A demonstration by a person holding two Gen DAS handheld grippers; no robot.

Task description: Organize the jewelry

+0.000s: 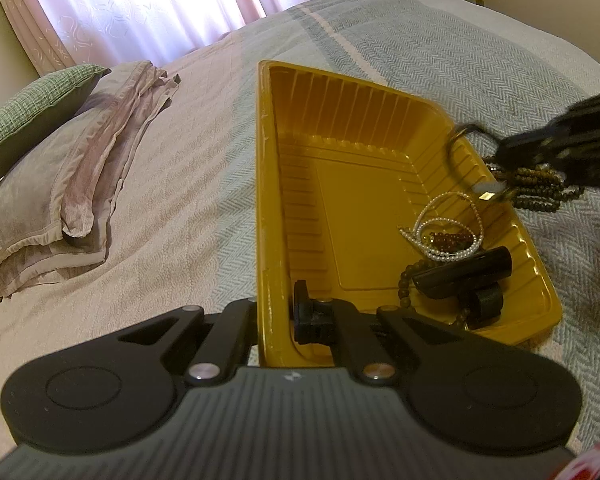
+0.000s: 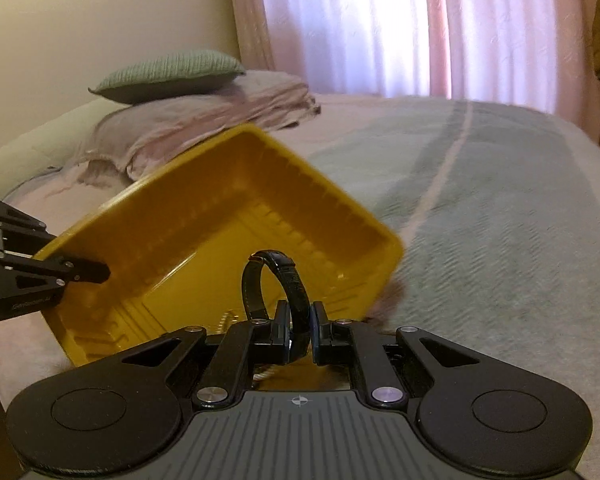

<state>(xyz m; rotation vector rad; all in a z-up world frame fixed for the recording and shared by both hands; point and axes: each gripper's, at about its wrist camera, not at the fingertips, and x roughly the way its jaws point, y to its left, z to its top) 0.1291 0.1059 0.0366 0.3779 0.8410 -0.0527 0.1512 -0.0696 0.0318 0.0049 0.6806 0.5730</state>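
A yellow plastic tray point(image 1: 380, 120) point(image 2: 220, 216) lies on the bed. My left gripper point(image 1: 278, 316) point(image 2: 96, 270) is shut on the tray's left wall near its close corner. Inside the tray lie a white pearl necklace point(image 1: 456, 236), reddish-brown beads point(image 1: 452, 237), a black cylinder point(image 1: 464, 272) and a dark bead string point(image 1: 406, 284). My right gripper point(image 2: 300, 336) point(image 1: 512, 148) is shut on a black leather watch strap point(image 2: 288, 276) point(image 1: 454, 152), whose loop hangs over the tray's right rim, blurred. A brown bead necklace point(image 1: 548, 188) lies on the blanket outside that rim.
The bed is covered by a grey herringbone blanket point(image 1: 440, 48) and a pink quilt point(image 1: 180, 200). At the head are a green cushion point(image 1: 36, 108) point(image 2: 172, 76) and a folded mauve pillowcase pile point(image 1: 60, 200). Pink curtains point(image 2: 400, 28) hang behind.
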